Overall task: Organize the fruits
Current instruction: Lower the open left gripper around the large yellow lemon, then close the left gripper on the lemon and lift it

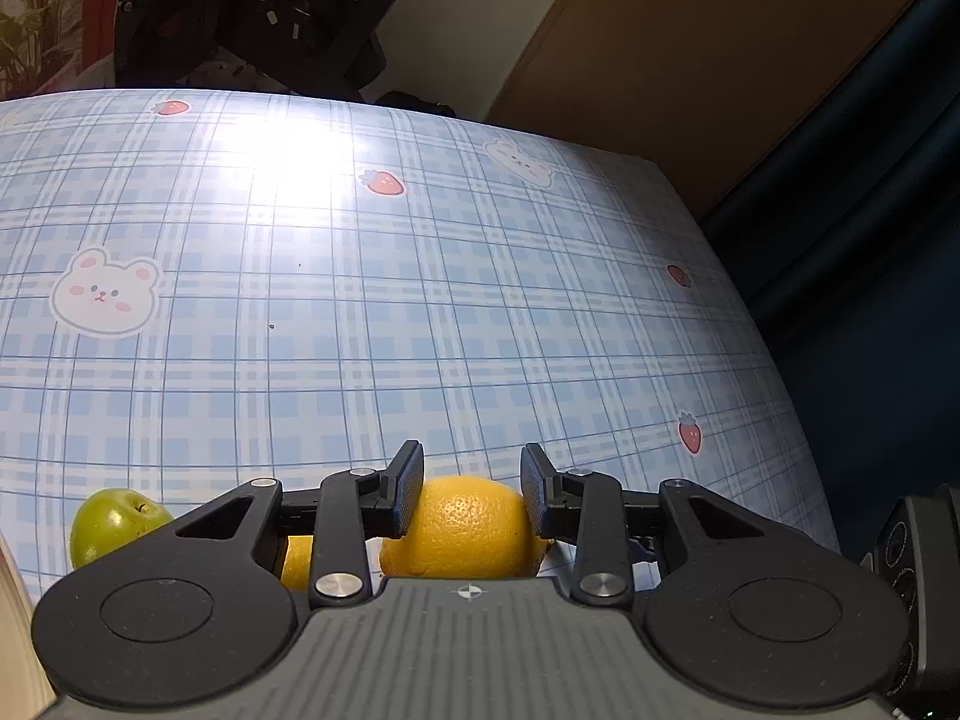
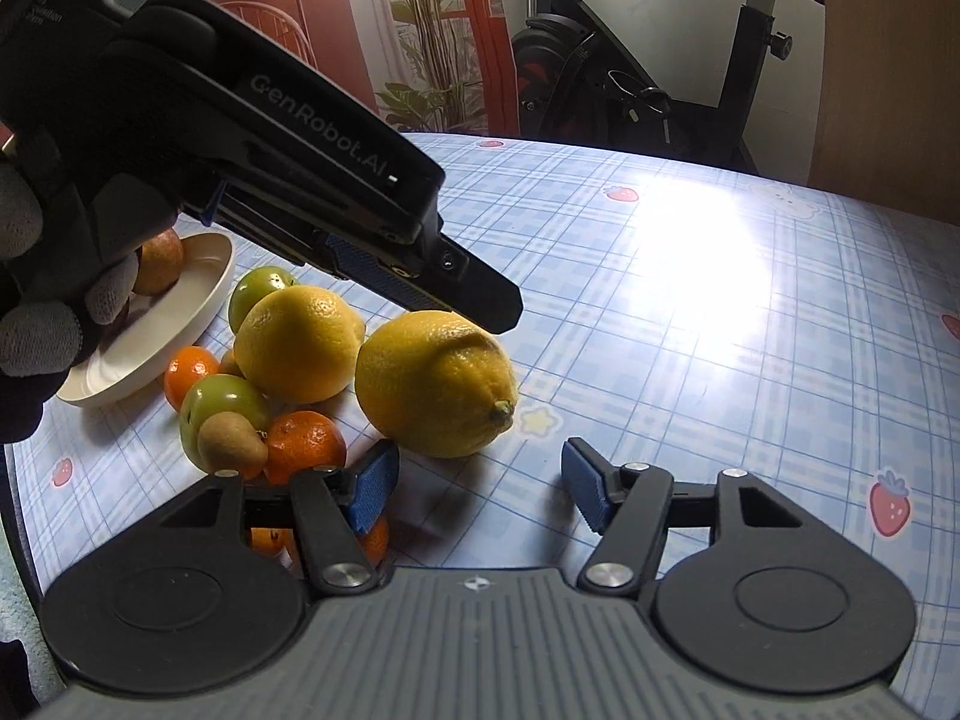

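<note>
A gloved hand [image 2: 42, 312] at the left edge holds the left tongs [image 1: 472, 486], which reach down over the fruit pile on the counter [image 2: 690, 312], covered in blue plaid with strawberries and bears. Near the counter's left edge sits a cream plate [image 2: 180, 312] carrying a reddish-brown fruit [image 2: 159, 261]. Just right of the plate the pile clusters: two green apples [image 2: 225, 405], a small brown kiwi-like fruit [image 2: 231, 444], several mandarins [image 2: 306, 444] and a lemon [image 2: 298, 345]. A second, larger lemon [image 2: 435, 384] lies at the pile's right side, touching the first; the left tongs close on it, pads pressing its two flanks (the wrist view shows the peel filling the gap). Toward the counter's near edge, the right tongs [image 2: 480, 483] stand open with nothing between the blue pads [image 2: 375, 483], the big lemon just beyond them. The counter's right half is bare, with bright glare.
</note>
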Available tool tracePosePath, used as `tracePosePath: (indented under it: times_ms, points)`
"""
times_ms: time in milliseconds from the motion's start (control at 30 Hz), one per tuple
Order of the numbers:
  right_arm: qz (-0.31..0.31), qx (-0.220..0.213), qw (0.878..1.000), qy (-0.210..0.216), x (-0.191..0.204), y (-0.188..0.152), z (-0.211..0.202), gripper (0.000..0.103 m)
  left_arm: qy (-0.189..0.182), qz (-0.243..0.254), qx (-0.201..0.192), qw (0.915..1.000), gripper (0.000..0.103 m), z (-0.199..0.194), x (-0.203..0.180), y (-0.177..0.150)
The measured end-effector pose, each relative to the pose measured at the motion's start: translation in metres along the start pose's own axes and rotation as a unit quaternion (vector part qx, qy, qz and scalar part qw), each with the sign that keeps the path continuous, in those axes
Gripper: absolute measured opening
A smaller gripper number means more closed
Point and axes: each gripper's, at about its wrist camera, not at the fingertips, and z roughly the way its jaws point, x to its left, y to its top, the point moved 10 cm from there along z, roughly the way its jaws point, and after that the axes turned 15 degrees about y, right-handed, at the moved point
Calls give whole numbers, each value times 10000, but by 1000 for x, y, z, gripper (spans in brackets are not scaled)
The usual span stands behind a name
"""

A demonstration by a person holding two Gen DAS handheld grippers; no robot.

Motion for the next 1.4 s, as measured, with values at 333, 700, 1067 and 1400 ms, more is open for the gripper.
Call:
tracePosePath:
  times_ms: [333, 700, 1067, 1400]
  points:
    - [-37, -78, 9999, 143, 8, 7, -8, 61, -54, -60, -44, 10000, 36, -12, 11, 3]
    - [-133, 40, 9998, 131, 9, 10, -9, 49, -247, -401, 175, 9987, 36, -15, 31, -10]
    - [76, -21, 9998, 177, 3, 10, -12, 49, -595, -536, 157, 9967, 36, -19, 38, -21]
    - [59, -34, 10000, 49, 2, 8, -11, 52, -602, -489, 77, 9970, 36, -20, 26, -22]
